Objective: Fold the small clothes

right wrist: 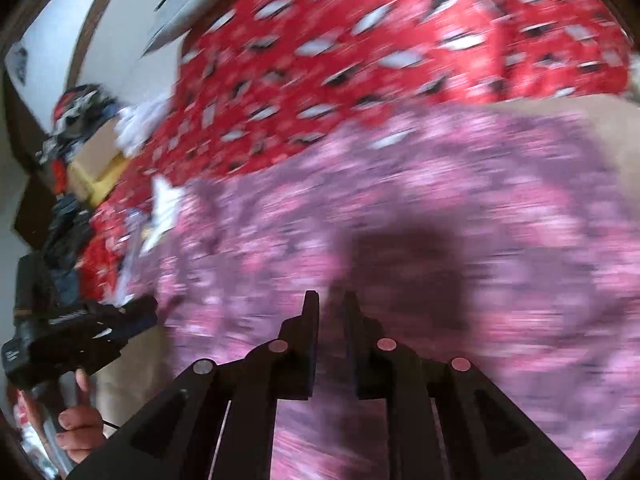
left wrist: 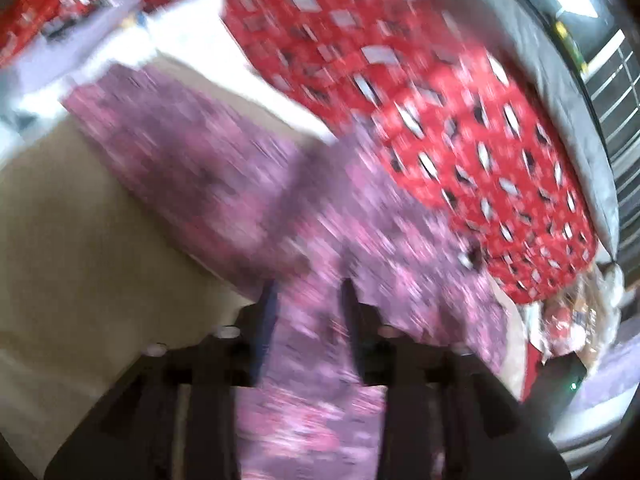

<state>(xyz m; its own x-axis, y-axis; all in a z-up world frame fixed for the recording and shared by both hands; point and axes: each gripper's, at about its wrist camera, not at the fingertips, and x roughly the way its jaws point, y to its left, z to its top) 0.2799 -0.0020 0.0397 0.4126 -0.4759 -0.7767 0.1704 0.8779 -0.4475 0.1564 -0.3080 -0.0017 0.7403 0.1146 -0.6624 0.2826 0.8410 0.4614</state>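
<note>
A pink and purple patterned garment lies on a beige surface, blurred by motion. My left gripper has its jaws close together with a fold of the garment between them. In the right wrist view the same garment fills the lower frame. My right gripper has its jaws nearly together with garment cloth between them. The left gripper shows at the lower left of the right wrist view, held by a hand.
A red cloth with white and black diamonds covers the area beyond the garment. A pile of other clothes lies at the left. A white sheet and a grey cushion border the red cloth.
</note>
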